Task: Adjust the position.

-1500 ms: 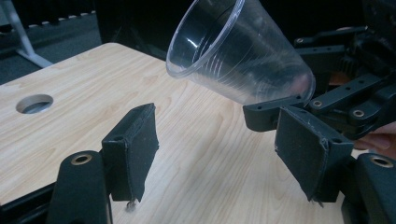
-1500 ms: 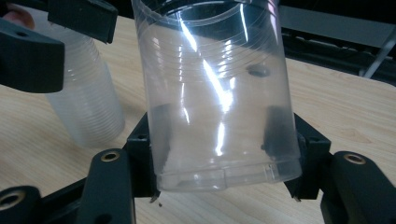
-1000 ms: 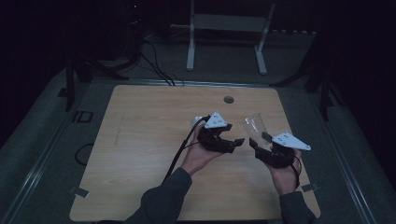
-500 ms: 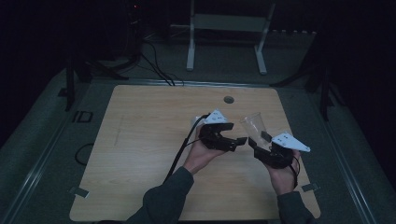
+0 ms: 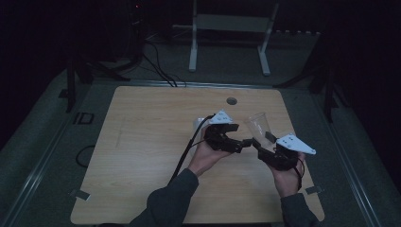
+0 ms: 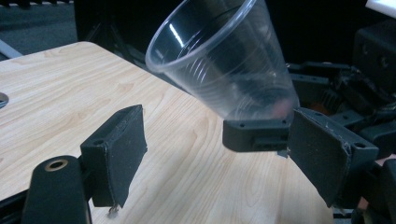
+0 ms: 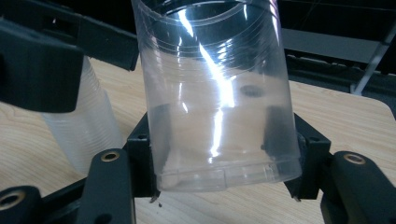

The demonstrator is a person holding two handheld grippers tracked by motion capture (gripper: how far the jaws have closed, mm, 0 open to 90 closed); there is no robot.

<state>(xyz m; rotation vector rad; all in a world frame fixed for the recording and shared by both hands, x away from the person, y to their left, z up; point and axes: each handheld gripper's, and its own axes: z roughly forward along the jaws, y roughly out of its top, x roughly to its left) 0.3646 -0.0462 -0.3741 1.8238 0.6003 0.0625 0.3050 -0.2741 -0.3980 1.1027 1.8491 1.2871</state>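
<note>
Separating cups, by the look of it: right claw (image 7: pixel 219 186) was clamped on the base of a clear ribbed plastic cup (image 7: pixel 215 93), held tilted above the pale wooden tabletop (image 5: pixel 142 142). Left claw (image 6: pixel 224 154), jaws just opened and empty, stood beside it. Likely next: setting the cup down upright.

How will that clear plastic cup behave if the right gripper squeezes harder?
The clear plastic cup looks thin-walled, so it would probably buckle. It is empty, so likely very light. The right gripper clamps only its base; the glossy wall may slip.
</note>
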